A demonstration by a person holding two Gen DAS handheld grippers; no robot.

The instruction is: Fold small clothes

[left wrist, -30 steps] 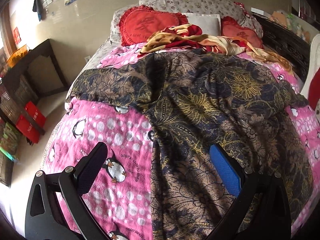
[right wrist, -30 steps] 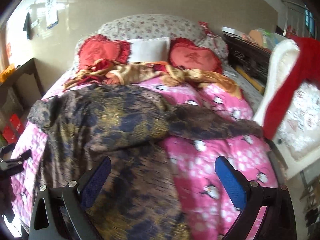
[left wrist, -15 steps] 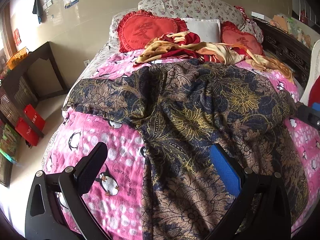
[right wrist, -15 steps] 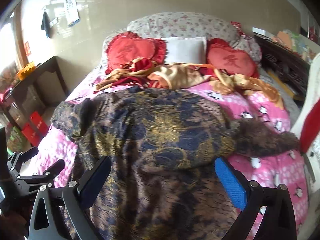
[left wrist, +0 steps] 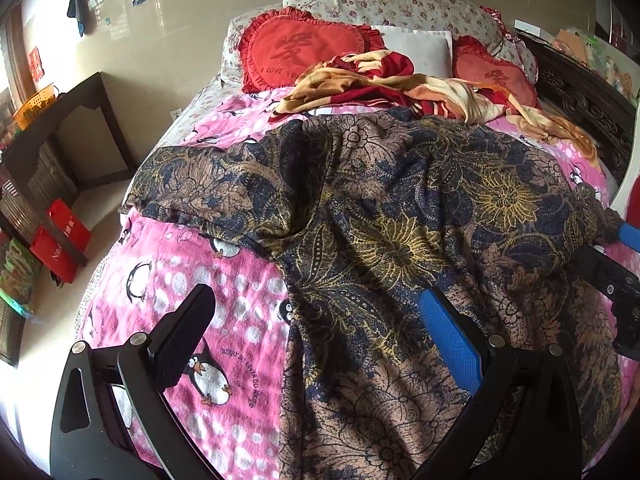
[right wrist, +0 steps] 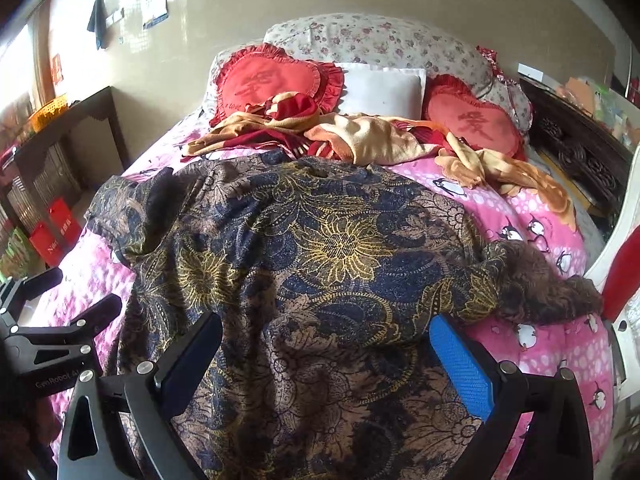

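A dark floral garment (left wrist: 400, 216) in navy, brown and gold lies spread face down on the pink penguin blanket (left wrist: 180, 280). One sleeve (left wrist: 208, 188) reaches left, the other (right wrist: 540, 288) right. My left gripper (left wrist: 316, 320) is open above the garment's lower left edge, with one finger over the blanket and the blue pad (left wrist: 448, 332) over the cloth. My right gripper (right wrist: 326, 348) is open above the garment's lower middle (right wrist: 320, 248) and holds nothing. Each gripper shows at the edge of the other's view: the right gripper (left wrist: 616, 276) and the left gripper (right wrist: 52, 332).
A heap of red and gold clothes (left wrist: 400, 80) lies near the red heart pillows (left wrist: 300, 48) at the bed's head. A dark wooden table (left wrist: 68, 132) and red bags (left wrist: 60, 236) stand left. A white chair with red cloth (right wrist: 624, 264) borders the right side.
The right view has swung left, from the right sleeve to the garment's middle. Each gripper has come into the edge of the other's view. The garment lies as before.
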